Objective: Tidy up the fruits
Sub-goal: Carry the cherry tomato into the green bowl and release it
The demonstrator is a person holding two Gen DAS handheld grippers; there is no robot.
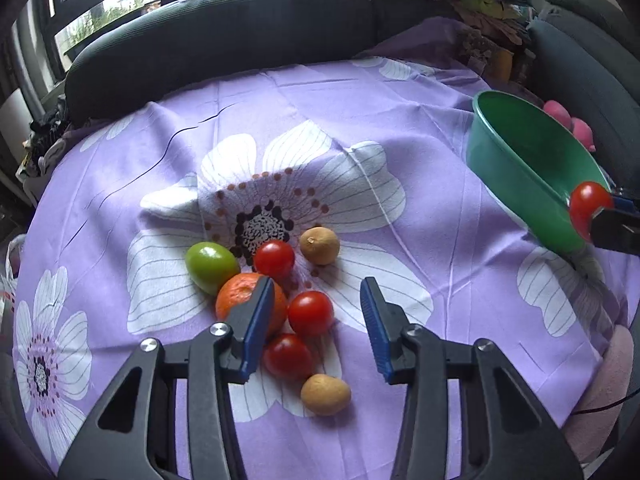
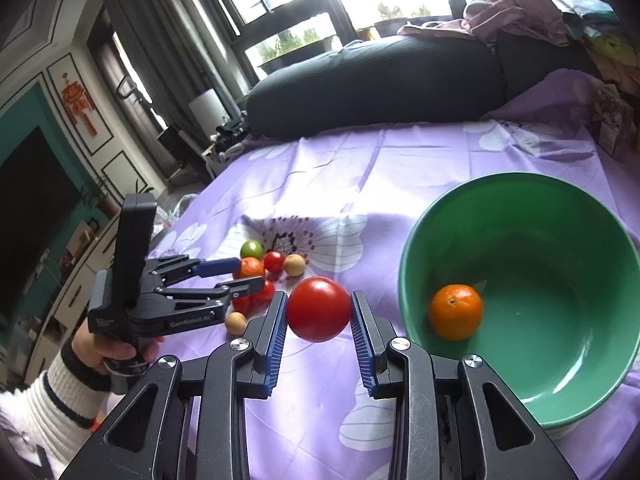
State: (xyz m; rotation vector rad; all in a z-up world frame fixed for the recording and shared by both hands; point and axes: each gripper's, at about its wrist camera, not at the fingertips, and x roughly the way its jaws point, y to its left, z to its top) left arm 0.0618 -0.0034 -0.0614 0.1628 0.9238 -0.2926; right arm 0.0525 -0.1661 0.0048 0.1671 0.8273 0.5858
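My right gripper point(image 2: 319, 309) is shut on a red tomato point(image 2: 319, 309), held above the cloth just left of the green bowl point(image 2: 568, 216); the held tomato also shows in the left wrist view point(image 1: 588, 205). An orange point(image 2: 455, 311) lies in the bowl. My left gripper point(image 1: 316, 312) is open over a fruit cluster: an orange point(image 1: 240, 296), a green fruit point(image 1: 210, 266), three red tomatoes point(image 1: 274, 258) point(image 1: 311, 312) point(image 1: 287, 356) and two tan fruits point(image 1: 320, 245) point(image 1: 325, 394). One tomato lies between its open jaws.
A purple flowered cloth point(image 1: 400, 128) covers the surface. The green bowl point(image 1: 520, 168) stands at the right. Dark sofa cushions point(image 1: 224, 32) lie behind, with piled clothes point(image 2: 512, 8) at the back right. A pink object point(image 1: 576, 124) sits beyond the bowl.
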